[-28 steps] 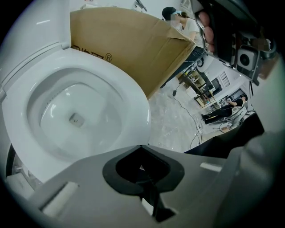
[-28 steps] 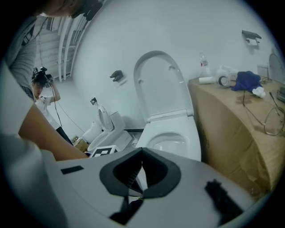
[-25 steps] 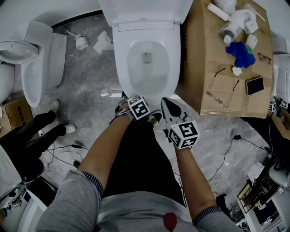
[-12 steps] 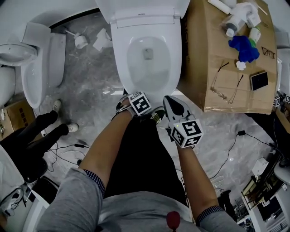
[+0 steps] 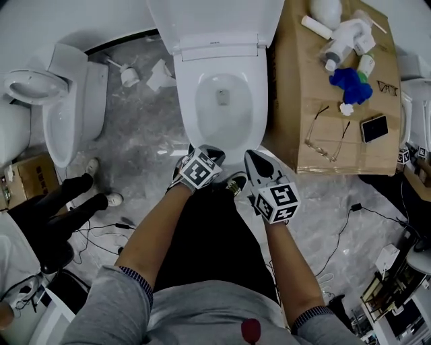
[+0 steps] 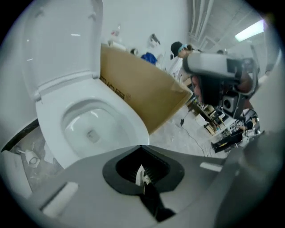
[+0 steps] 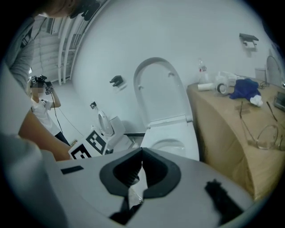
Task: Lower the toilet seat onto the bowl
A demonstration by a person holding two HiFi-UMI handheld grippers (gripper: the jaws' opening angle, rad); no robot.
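The left gripper (image 5: 201, 152) had lifted and rolled slightly at the frame's centre, its jaws together on nothing. The right gripper (image 5: 254, 158) beside it was likewise closed and empty. The toilet seat (image 5: 215, 17) stood upright at top centre behind the bowl (image 5: 189, 114), so the lowering had probably not begun.

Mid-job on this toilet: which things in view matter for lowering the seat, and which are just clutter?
Belongs to the job:
- raised toilet lid
- bowl
- left gripper and right gripper, both shut, at the bowl's front

Just lying about:
- cardboard box
- glasses
- phone
- blue cloth
- second toilet
- floor cables
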